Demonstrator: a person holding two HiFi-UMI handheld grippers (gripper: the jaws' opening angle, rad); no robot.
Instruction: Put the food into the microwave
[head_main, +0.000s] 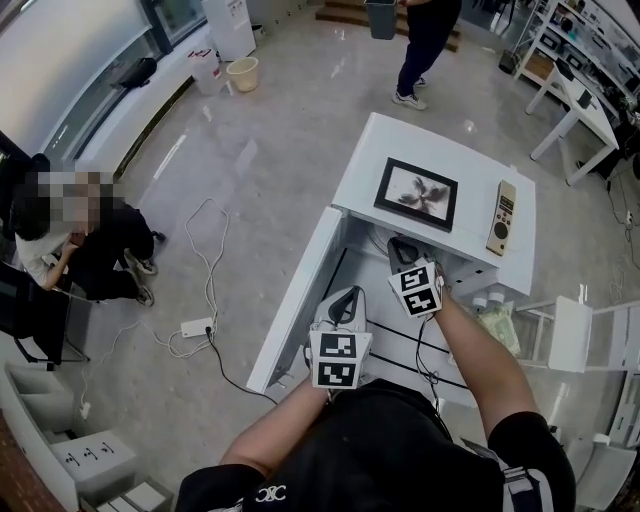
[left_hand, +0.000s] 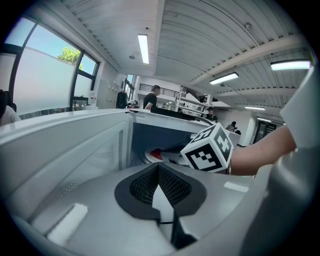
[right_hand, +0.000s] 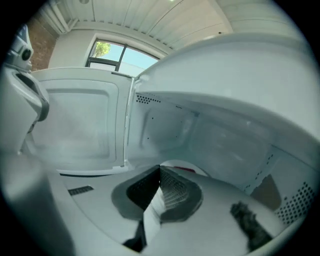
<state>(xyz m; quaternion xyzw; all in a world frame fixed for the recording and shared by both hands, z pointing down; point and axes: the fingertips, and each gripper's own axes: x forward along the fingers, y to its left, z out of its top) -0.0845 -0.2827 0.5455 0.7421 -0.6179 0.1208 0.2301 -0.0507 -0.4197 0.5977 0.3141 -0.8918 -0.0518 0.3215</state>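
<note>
The white microwave (head_main: 372, 152) stands in front of me with its door (head_main: 298, 290) swung open to the left. A plate with something red on it (left_hand: 155, 155) lies inside the cavity; its rim (right_hand: 184, 169) peeks out just behind my right jaws. My right gripper (head_main: 401, 250) reaches into the cavity mouth, shut, with nothing between its jaws (right_hand: 160, 171). My left gripper (head_main: 347, 298) hangs lower, by the open door, also shut and empty (left_hand: 159, 168). In the left gripper view the right gripper's marker cube (left_hand: 208, 149) hides part of the plate.
A framed picture (head_main: 416, 193) and a remote (head_main: 502, 217) lie on the microwave's top. A power strip with cables (head_main: 196, 327) is on the floor at left, near a seated person (head_main: 100, 250). Another person (head_main: 425, 50) stands at the back. White shelving (head_main: 575, 335) stands at right.
</note>
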